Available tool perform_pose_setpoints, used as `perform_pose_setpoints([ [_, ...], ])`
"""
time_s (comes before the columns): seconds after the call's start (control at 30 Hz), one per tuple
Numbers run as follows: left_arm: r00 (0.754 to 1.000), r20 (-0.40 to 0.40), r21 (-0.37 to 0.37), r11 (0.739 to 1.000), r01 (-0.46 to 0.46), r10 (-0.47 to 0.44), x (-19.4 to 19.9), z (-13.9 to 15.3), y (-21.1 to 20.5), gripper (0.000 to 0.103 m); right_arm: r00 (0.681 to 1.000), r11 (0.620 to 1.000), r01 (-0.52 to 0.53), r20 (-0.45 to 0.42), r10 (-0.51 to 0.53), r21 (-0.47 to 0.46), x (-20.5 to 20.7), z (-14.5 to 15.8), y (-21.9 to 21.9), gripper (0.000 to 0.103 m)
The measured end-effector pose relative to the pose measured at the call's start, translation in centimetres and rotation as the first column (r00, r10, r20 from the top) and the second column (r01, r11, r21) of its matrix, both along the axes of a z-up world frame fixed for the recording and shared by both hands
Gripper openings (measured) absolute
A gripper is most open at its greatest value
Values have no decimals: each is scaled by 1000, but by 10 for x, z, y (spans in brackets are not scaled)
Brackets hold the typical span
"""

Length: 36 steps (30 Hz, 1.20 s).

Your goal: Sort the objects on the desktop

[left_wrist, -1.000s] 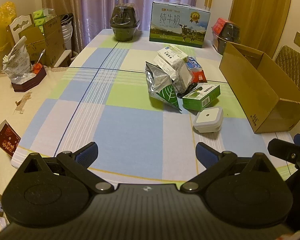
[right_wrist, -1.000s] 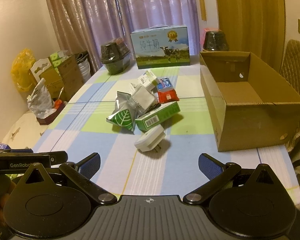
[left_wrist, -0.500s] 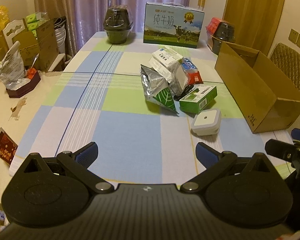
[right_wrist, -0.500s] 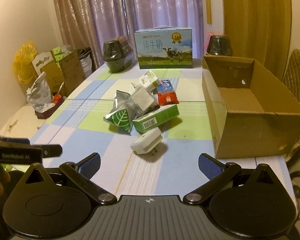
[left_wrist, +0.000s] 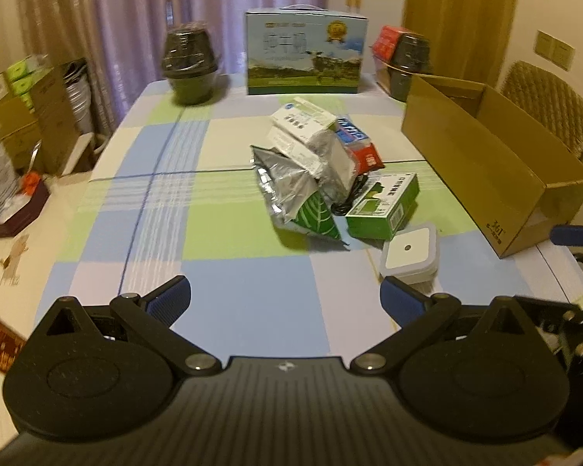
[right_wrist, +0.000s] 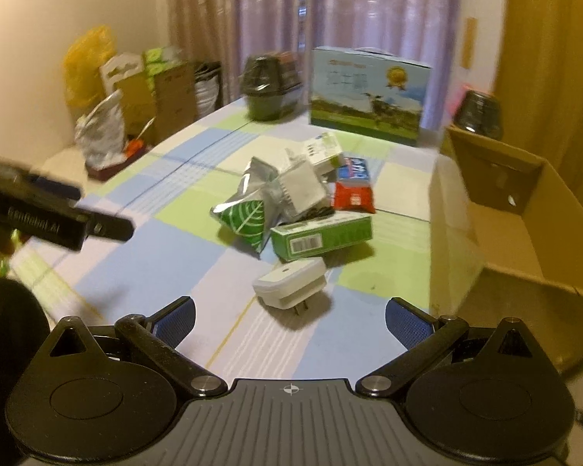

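Both the left tongs and the right tongs gape apart, empty, above the worktop's near edge. A white plug adapter heads the mid-worktop pile, the cardboard box along the right edge.

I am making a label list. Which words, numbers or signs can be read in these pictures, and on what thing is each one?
"361": cardboard box, printed sideways near its lower corner.
"GenRobot.AI", blurred: left gripper.
Blue carton, green box, red packet: print too blurred to read.
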<state>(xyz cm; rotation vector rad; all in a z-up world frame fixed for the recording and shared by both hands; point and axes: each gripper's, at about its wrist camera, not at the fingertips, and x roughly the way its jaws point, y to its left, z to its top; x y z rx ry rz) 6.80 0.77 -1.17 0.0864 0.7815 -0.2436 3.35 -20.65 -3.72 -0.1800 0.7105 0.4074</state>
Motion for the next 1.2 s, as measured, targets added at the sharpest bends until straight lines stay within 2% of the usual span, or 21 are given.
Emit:
perform_pose_setpoints([
  [0.17,994,2,-18,994,108,-108,19,-8,-4,102,997,996,-74,-4,74,-43,15,-18,7,101],
  [0.33,981,-11,5,981,194,-194,38,-17,-11,102,991,987,-132,2,133,-94,31,-32,11,101],
  [0.5,959,-46,47,958,283,-281,59,-24,-18,102,986,980,-165,-8,165,-111,49,-42,11,101],
  [0.63,946,-44,69,943,325,-322,74,-27,-23,102,981,974,-195,-37,191,-117,65,-51,13,101],
  [0.87,921,-62,144,910,390,-385,91,-40,-37,102,966,958,-253,-82,244,-136,86,-65,20,90],
  [1.03,896,-75,157,882,445,-438,97,-46,-46,102,960,949,-276,-86,266,-149,95,-69,24,83],
  [1.2,880,-80,152,866,476,-469,104,-48,-49,102,948,935,-315,-97,303,-163,103,-74,27,79],
])
